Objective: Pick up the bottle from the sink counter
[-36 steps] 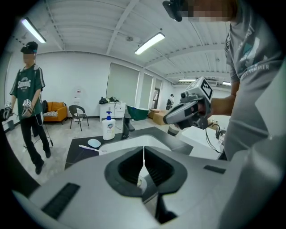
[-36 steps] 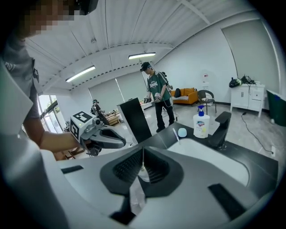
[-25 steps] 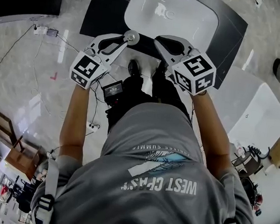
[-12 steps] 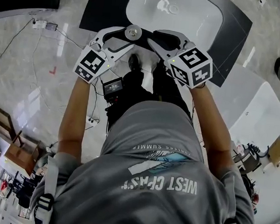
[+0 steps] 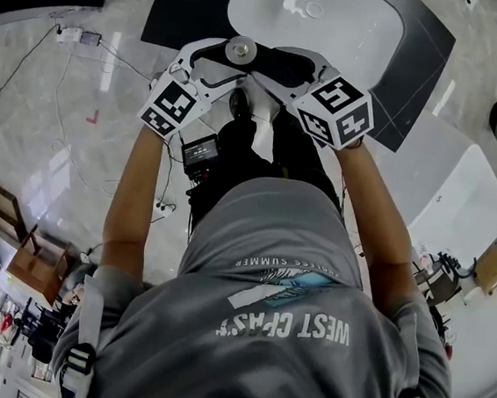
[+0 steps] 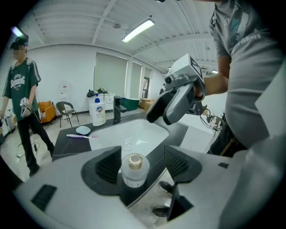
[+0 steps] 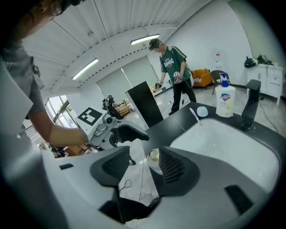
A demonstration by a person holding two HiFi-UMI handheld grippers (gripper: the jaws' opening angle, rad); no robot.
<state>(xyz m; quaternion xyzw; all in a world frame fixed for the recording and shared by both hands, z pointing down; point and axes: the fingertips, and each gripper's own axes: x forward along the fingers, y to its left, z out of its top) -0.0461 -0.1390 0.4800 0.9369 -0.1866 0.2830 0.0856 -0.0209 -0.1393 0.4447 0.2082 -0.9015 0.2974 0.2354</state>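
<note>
This is the reach-in step, with nothing gripped yet. The small bottle (image 5: pixel 239 50), clear with a gold cap, stands upright on the front strip of the dark worktop (image 5: pixel 176 9), at 7 o'clock from the white basin (image 5: pixel 337 26) in the head view. The left gripper (image 6: pixel 143 163) comes in from 8 o'clock of it and the right gripper (image 7: pixel 144 169) from 4 o'clock. The left gripper's jaws have just been opening and now stand released, wide apart. The small bottle is between them, with a gap showing at each pad. The right gripper's jaws have just been opening too and are released. The small bottle shows in their gap close to the right-hand pad, seemingly a little beyond the tips, though whether it touches is unclear. The next move probably calls for closing the left jaws squarely on the glass body below the cap and then lifting straight up. The bottle sits near the worktop's front edge, so a sideways nudge could tip it off. Counted: two grippers, one small bottle, one basin, one pump bottle (image 6: pixel 98 112) at 11 o'clock from it, one tap (image 6: pixel 117 109), one toothbrush (image 6: pixel 78 136), one little dish (image 6: pixel 83 130), one bystander (image 6: pixel 22 89).
</note>
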